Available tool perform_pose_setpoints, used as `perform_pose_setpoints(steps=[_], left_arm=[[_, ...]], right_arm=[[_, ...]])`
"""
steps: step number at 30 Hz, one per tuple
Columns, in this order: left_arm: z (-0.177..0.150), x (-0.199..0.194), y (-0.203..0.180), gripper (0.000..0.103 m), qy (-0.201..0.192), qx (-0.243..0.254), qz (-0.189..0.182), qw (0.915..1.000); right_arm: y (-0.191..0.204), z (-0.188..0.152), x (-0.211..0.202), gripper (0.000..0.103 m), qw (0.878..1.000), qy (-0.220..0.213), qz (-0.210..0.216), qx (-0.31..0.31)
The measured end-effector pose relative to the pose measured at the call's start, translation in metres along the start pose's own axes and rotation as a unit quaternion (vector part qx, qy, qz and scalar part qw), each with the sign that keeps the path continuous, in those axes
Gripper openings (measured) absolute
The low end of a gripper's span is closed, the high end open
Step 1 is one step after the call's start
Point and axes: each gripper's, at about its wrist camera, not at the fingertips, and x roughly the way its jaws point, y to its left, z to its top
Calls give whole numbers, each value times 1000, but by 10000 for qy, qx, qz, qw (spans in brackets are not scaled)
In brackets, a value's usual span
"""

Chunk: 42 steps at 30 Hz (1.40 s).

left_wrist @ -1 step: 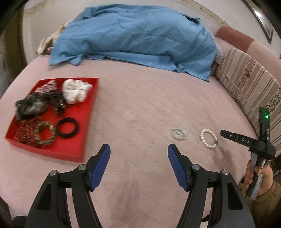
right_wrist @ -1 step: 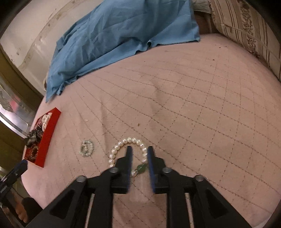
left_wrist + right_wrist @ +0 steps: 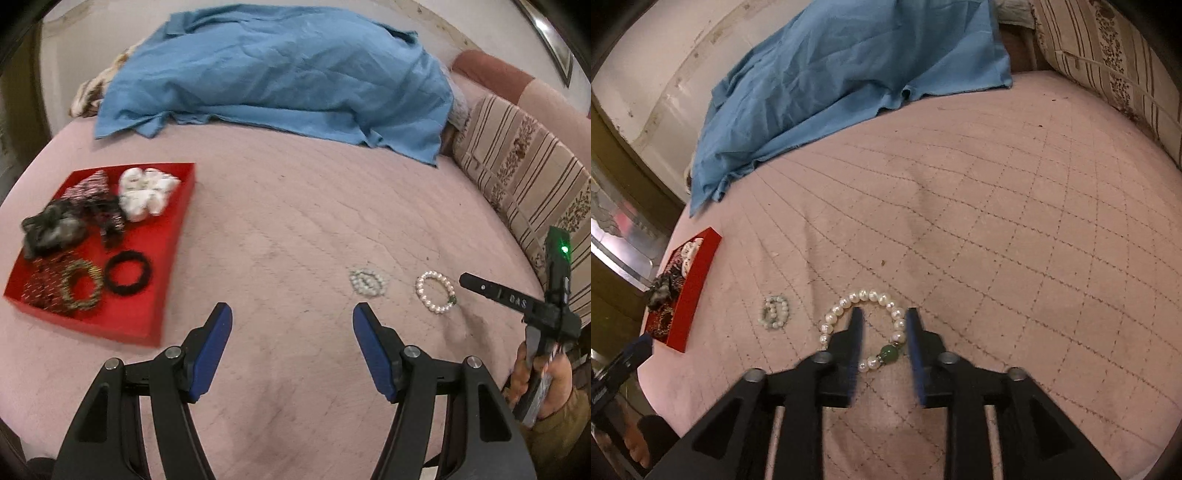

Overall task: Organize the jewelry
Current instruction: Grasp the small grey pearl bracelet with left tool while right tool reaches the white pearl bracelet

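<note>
While the left hand-held gripper (image 3: 291, 328) hovers above the pink quilted bed (image 3: 295, 221) with its blue-padded jaws spread wide and nothing between them, the left wrist view shows a red tray (image 3: 173, 236) to its left holding dark scrunchies, a white one, a black hair tie (image 3: 127, 273) and beaded bangles. Farther right on the bed lie a small pale bead bracelet (image 3: 368, 283) and, just beside it, a pearl bracelet (image 3: 436, 292); the right hand-held gripper (image 3: 480, 286) points at the pearls, gripped by a hand (image 3: 543, 380) at the frame's edge. A blue cloth (image 3: 277, 74) covers the far side of the bed. From the right wrist view, the right hand-held gripper (image 3: 884, 314) stands narrowly parted, its jaws having just been opening, and straddles the near side of the pearl bracelet (image 3: 862, 295), whose green bead (image 3: 888, 353) lies between them; the pads do not press on it. The pale bead bracelet (image 3: 775, 312) rests to the left, and the red tray (image 3: 692, 295) sits farther left near the bed's edge.
</note>
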Motion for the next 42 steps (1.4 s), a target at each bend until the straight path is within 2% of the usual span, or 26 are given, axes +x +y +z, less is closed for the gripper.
perform_pose_setpoints(steps=[9, 12, 14, 22, 24, 27, 29, 30, 37, 42], left_arm=[[12, 70, -30, 66, 740, -199, -161, 9969], [15, 87, -41, 59, 842, -130, -187, 9962], [15, 96, -48, 51, 919, -56, -189, 9956], [22, 124, -61, 37, 1054, 158, -69, 9943], [23, 126, -62, 28, 1050, 236, 30, 9942], [23, 128, -67, 6, 1058, 384, 100, 9936], [23, 124, -69, 6, 1024, 441, 145, 9937], [23, 121, -70, 6, 972, 476, 191, 9939], [20, 82, -68, 6, 648, 481, 124, 9967], [20, 56, -60, 6, 521, 232, -41, 9984]], right_arm=[[8, -15, 12, 37, 9989, -185, 52, -428], [7, -16, 16, 37, 9987, -181, 54, -477], [6, -16, 20, 37, 9987, -185, 46, -474], [5, -14, 24, 37, 9988, -259, 68, -410], [6, -13, 26, 37, 9988, -250, 65, -424], [6, -13, 30, 36, 9987, -227, 34, -457], [8, -13, 32, 26, 9985, -228, 8, -494], [8, -13, 32, 10, 9985, -224, 16, -494], [-1, -12, 24, 10, 9988, -352, 265, -216], [1, -13, 14, 10, 9979, -515, 324, -221]])
